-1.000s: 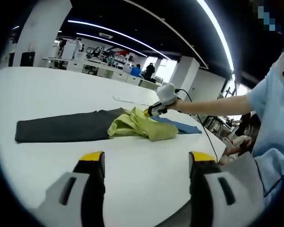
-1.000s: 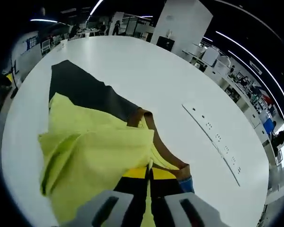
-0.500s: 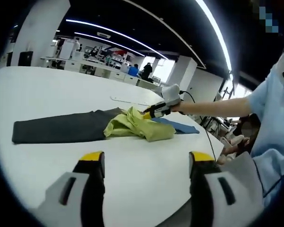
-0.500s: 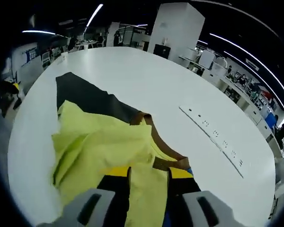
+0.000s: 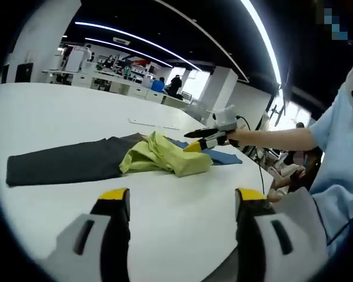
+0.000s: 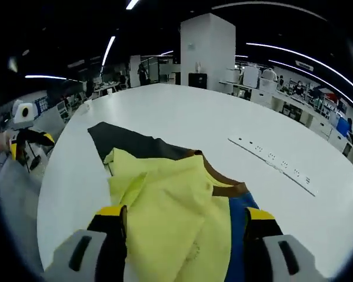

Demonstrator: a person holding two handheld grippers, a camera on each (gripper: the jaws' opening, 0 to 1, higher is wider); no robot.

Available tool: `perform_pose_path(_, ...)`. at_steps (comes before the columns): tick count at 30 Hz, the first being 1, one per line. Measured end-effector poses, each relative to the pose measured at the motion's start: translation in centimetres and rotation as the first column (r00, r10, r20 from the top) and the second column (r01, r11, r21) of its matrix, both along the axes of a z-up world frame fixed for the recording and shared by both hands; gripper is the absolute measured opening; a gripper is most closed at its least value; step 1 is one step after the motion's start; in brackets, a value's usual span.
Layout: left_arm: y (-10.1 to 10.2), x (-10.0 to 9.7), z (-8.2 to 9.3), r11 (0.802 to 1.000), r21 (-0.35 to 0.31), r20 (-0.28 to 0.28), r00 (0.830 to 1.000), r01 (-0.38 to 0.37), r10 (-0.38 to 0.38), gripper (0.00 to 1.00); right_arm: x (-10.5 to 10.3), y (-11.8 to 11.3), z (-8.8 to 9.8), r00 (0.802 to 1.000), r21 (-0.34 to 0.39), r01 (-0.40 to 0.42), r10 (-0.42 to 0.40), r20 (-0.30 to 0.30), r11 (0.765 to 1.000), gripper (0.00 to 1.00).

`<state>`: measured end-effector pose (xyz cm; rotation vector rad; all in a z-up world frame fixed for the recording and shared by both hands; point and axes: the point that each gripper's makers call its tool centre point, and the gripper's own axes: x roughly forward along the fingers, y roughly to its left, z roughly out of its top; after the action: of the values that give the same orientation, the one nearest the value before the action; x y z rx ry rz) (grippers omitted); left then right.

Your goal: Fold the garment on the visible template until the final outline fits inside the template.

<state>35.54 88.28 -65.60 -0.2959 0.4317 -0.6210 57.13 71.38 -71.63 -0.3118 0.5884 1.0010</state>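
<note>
Right gripper view looks down over the yellow garment [image 6: 170, 217], which lies rumpled on the white table [image 6: 182, 117], partly over a dark grey mat [image 6: 126, 144] that I take for the template, with a blue cloth [image 6: 238, 235] showing under its near side; the right gripper [image 6: 185, 220] hangs just above the heap with its jaws spread wide and nothing between them. From the left gripper view the same pile sits toward the table's far edge, the grey mat stretching away along the tabletop, and the left gripper [image 5: 182, 202] waits well apart from it near the person's edge, jaws wide and empty. A white power strip [image 6: 276, 167] lies further across the table. My worry is the bunching (the cloth is folded over itself in several loose layers): a pinch taken blind could catch two layers or the blue cloth beneath, and any pull would then drag everything off the template or towards the table's edge
</note>
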Motion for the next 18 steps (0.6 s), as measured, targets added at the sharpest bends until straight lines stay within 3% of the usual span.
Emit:
perform_pose_path(6, -0.8, 0.7, 0.1, 0.999, 0.011, 0.005, 0.999, 0.038, -0.038, 0.7, -1.3, -2.0, -0.3, 1.0, 0.004, 0.019, -0.018, -0.009, 1.0, 0.92)
perform_pose_path(9, -1.3, 1.0, 0.2, 0.998, 0.013, 0.006, 0.998, 0.061, -0.061, 0.69, -1.8, -2.6, -0.2, 0.999, 0.045, 0.044, -0.043, -0.027, 0.998, 1.0)
perform_pose_path(15, -1.9, 1.6, 0.0, 0.996, 0.019, 0.004, 0.996, 0.091, -0.091, 0.69, -3.1, -3.6, -0.1, 0.998, 0.04, 0.056, -0.054, -0.034, 0.998, 1.0)
perform_pose_path(18, -2.2, 1.8, -0.6, 0.989, 0.074, 0.003, 0.992, 0.125, -0.125, 0.67, -3.8, -3.7, 0.0, 0.997, 0.06, 0.066, -0.063, -0.051, 0.996, 1.0)
